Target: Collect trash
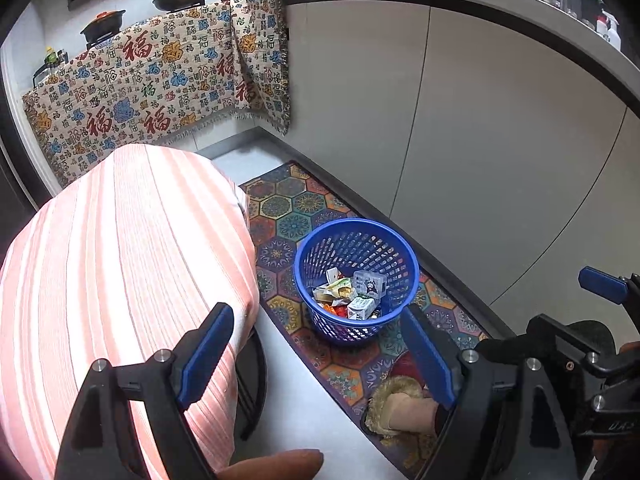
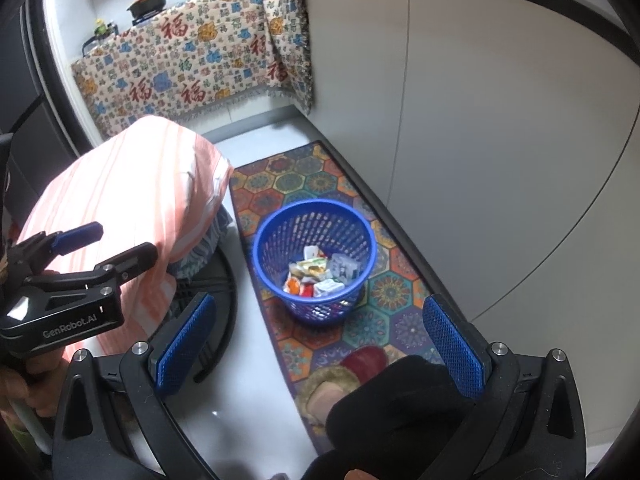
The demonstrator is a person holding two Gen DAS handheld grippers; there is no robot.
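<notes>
A blue mesh basket [image 1: 340,330] [image 2: 320,314] stands on a patterned rug. It holds trash [image 1: 352,296] [image 2: 316,274]: small cartons, wrappers and a clear plastic box. My left gripper [image 1: 318,356] hangs open above and in front of the basket, with nothing between its blue pads. My right gripper [image 2: 320,346] is open too and holds nothing, at about the same height over the rug's near end. Each gripper shows in the other's view: the right gripper [image 1: 560,300] at the right edge, the left gripper [image 2: 127,238] at the left, beside the table.
A round table under a pink striped cloth [image 1: 120,280] [image 2: 132,184] stands left of the basket. Grey cabinet fronts [image 1: 480,160] run along the right of the rug [image 1: 288,208]. A person's slippered foot [image 1: 400,404] and dark trouser leg [image 2: 392,400] are near the rug's front. Pans sit on a cloth-draped counter behind.
</notes>
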